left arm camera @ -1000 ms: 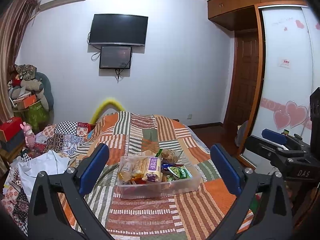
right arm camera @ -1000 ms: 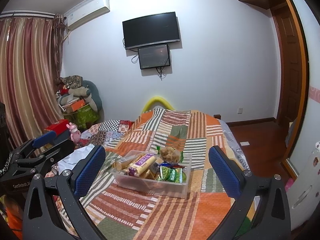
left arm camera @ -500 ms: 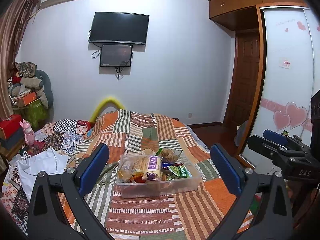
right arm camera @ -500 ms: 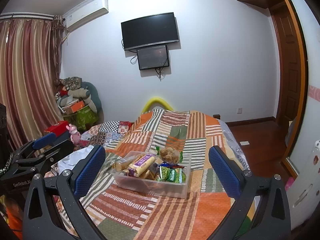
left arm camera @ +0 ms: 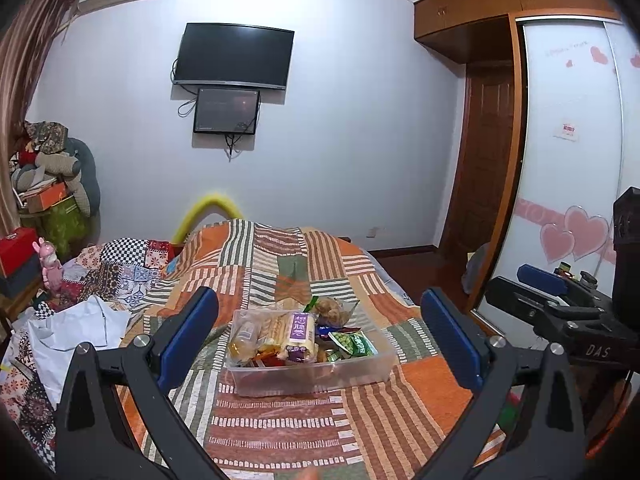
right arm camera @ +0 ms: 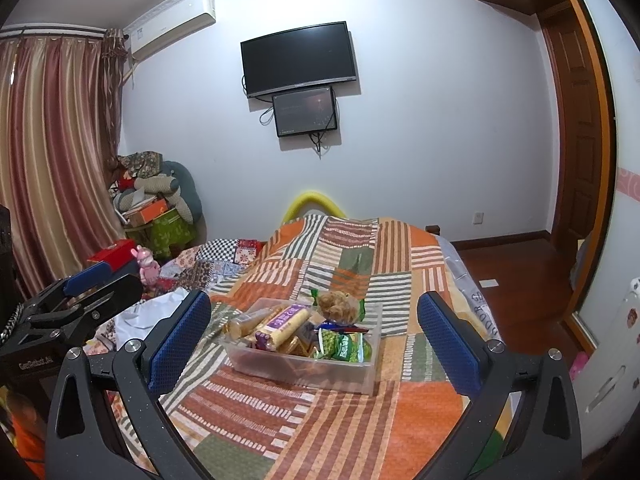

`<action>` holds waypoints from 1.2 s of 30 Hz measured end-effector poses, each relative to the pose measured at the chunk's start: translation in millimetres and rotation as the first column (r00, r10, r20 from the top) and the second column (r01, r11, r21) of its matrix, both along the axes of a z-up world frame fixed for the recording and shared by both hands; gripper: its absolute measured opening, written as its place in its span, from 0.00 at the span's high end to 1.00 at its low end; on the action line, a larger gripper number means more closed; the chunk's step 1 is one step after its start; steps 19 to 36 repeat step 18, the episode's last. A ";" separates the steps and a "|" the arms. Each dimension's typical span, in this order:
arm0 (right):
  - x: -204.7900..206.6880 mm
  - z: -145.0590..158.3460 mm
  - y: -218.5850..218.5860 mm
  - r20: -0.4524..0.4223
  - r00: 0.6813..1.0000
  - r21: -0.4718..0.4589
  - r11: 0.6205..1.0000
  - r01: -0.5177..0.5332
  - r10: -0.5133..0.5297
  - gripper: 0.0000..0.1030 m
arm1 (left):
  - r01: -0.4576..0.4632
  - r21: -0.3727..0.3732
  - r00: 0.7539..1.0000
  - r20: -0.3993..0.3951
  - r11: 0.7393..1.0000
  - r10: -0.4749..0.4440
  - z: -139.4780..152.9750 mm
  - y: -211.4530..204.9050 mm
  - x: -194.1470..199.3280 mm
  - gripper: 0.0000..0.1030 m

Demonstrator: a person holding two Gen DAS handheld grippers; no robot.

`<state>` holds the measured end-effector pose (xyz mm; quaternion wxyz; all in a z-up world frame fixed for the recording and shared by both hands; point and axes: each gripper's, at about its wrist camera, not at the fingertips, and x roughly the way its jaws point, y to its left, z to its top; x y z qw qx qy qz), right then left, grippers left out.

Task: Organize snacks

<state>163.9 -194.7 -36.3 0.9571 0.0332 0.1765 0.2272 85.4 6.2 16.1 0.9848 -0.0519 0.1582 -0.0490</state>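
You've got a clear rectangular plastic bin (left arm camera: 310,372) sitting flat on the striped patchwork bedspread, packed with snacks. A long purple-labelled cracker pack (right arm camera: 282,322) lies across the heap, green pea packets (right arm camera: 344,344) sit at the right side, and a brown lumpy pastry bag (right arm camera: 336,305) pokes up at the back.

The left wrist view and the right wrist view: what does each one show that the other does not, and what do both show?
Only the left wrist view shows the wardrobe door with pink hearts and the right gripper from the side. Only the right wrist view shows the striped curtain in full and the left gripper from the side. Both show the clear snack bin on the patchwork bedspread, the purple-labelled packet, the wall television and open jaws.
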 end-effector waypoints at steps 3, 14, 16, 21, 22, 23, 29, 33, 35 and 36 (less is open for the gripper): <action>0.5 0.5 0.2 -0.002 1.000 0.002 1.000 0.001 -0.001 0.00 | 0.003 0.005 1.000 0.002 1.000 -0.003 0.0 -1.3 -0.5 0.00; 0.9 -1.9 -0.4 -0.004 1.000 0.003 1.000 -0.002 0.002 0.00 | 0.015 0.000 1.000 -0.001 1.000 -0.015 0.2 -1.3 -1.7 0.00; 0.9 -2.0 -0.5 -0.005 1.000 0.002 1.000 -0.002 0.002 0.00 | 0.022 -0.008 1.000 -0.006 1.000 -0.023 0.2 -1.1 -1.3 0.00; 1.1 -2.1 -0.7 -0.006 1.000 0.002 1.000 -0.002 0.002 0.00 | 0.026 -0.012 1.000 -0.010 1.000 -0.026 -0.8 -1.7 -0.7 0.00; 1.1 -2.1 -0.7 -0.006 1.000 0.002 1.000 -0.002 0.002 0.00 | 0.026 -0.012 1.000 -0.010 1.000 -0.026 -0.8 -1.7 -0.7 0.00; 1.1 -2.1 -0.7 -0.006 1.000 0.002 1.000 -0.002 0.002 0.00 | 0.026 -0.012 1.000 -0.010 1.000 -0.026 -0.8 -1.7 -0.7 0.00; 1.1 -2.1 -0.7 -0.006 1.000 0.002 1.000 -0.002 0.002 0.00 | 0.026 -0.012 1.000 -0.010 1.000 -0.026 -0.8 -1.7 -0.7 0.00; 1.1 -2.1 -0.7 -0.006 1.000 0.002 1.000 -0.002 0.002 0.00 | 0.026 -0.012 1.000 -0.010 1.000 -0.026 -0.8 -1.7 -0.7 0.00; 1.1 -2.1 -0.7 -0.006 1.000 0.002 1.000 -0.002 0.002 0.00 | 0.026 -0.012 1.000 -0.010 1.000 -0.026 -0.8 -1.7 -0.7 0.00; 1.1 -2.1 -0.7 -0.006 1.000 0.002 1.000 -0.002 0.002 0.00 | 0.026 -0.012 1.000 -0.010 1.000 -0.026 -0.8 -1.7 -0.7 0.00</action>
